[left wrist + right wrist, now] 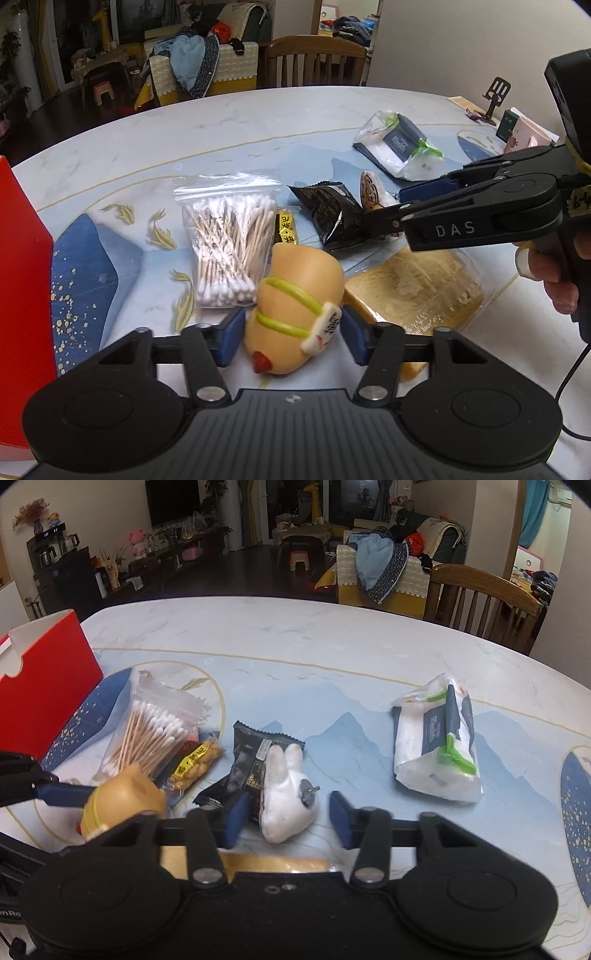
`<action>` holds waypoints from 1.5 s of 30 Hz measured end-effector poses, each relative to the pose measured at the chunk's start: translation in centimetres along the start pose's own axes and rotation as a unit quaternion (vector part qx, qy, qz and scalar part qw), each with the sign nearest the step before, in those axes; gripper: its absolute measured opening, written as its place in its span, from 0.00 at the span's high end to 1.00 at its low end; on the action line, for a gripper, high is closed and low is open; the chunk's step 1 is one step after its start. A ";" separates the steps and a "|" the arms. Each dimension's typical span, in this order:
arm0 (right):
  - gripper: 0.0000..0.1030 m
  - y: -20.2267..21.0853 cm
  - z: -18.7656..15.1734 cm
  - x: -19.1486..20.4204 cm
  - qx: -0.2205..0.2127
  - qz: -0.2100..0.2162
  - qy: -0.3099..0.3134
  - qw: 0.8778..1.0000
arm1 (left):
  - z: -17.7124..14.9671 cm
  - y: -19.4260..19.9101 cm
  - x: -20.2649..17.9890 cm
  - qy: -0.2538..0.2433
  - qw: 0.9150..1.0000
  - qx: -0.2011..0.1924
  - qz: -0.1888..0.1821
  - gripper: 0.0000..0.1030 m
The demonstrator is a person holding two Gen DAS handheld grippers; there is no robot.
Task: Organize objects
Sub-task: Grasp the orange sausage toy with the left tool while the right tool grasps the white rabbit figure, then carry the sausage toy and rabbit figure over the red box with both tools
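Left hand-held gripper (291, 334) spread around the tan toy (295, 310), right hand-held gripper (286, 814) spread around the white rabbit (286, 805), both low-centre, apparently poised for pickup.

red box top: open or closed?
Open. In the right wrist view the red box shows a white inner wall and a notched rim with no lid over it. What is inside it cannot be seen.

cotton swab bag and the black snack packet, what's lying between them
A small yellow-labelled nut packet lies between the cotton swab bag and the black snack packet, clearest in the right wrist view.
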State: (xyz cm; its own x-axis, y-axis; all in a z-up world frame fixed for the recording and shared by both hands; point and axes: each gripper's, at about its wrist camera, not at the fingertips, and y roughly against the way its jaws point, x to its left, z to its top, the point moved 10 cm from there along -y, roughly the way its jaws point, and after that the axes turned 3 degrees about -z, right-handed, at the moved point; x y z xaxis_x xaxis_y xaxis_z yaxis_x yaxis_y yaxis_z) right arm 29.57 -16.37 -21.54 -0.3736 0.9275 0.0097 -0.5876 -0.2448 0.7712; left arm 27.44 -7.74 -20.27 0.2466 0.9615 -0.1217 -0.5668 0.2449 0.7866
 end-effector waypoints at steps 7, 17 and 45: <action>0.74 1.3 0.4 -0.2 -0.017 -0.010 -0.007 1.000 | -0.1 0.3 0.3 0.013 1.000 0.008 0.002 0.52; 0.74 5.7 0.5 0.8 -0.031 0.007 -0.026 0.999 | 0.4 3.5 -0.5 0.031 0.999 -0.007 -0.015 0.52; 0.74 14.4 2.3 13.4 -0.048 0.056 -0.013 0.997 | -0.7 16.4 5.9 0.070 0.996 -0.050 -0.033 0.52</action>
State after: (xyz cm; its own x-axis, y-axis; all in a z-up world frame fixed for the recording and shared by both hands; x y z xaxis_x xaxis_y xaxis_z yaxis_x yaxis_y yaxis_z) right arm 17.76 -6.81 -8.82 -0.4229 0.8994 0.1104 -0.6091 -0.3723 0.7003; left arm 19.09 2.07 -8.49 0.1777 0.9489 -0.2607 -0.6305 0.3132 0.7103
